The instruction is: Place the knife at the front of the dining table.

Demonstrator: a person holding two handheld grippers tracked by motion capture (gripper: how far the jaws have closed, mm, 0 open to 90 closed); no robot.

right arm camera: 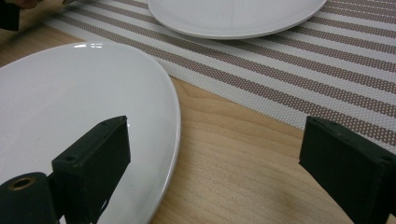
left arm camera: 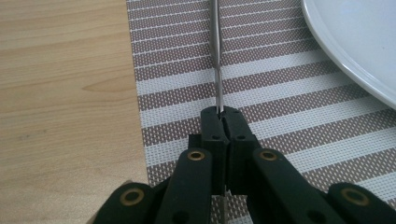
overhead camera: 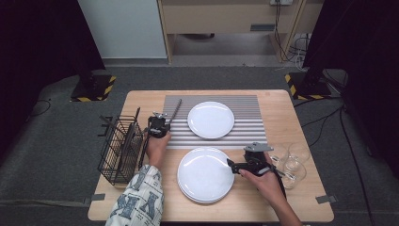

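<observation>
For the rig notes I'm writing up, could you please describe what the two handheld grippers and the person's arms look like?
Both grippers, left and right, are black with two flat, blocky jaws on linked bars with brass-coloured pivot rings. The right gripper carries a grey three-cornered plate on top. The left arm wears a pale sleeve with a blue-grey pattern; the right forearm is bare.

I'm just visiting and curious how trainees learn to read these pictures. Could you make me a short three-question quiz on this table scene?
1. True or false: the left gripper is clamped on a thin metal utensil.
2. How many white plates lie on the striped placemat? A) none B) one C) two
3. What stands at the table's left edge?

Key
1. True; its jaws are shut on the utensil.
2. B: the far plate. The near plates sit stacked on bare wood, by the open right gripper.
3. A black wire rack.
</observation>
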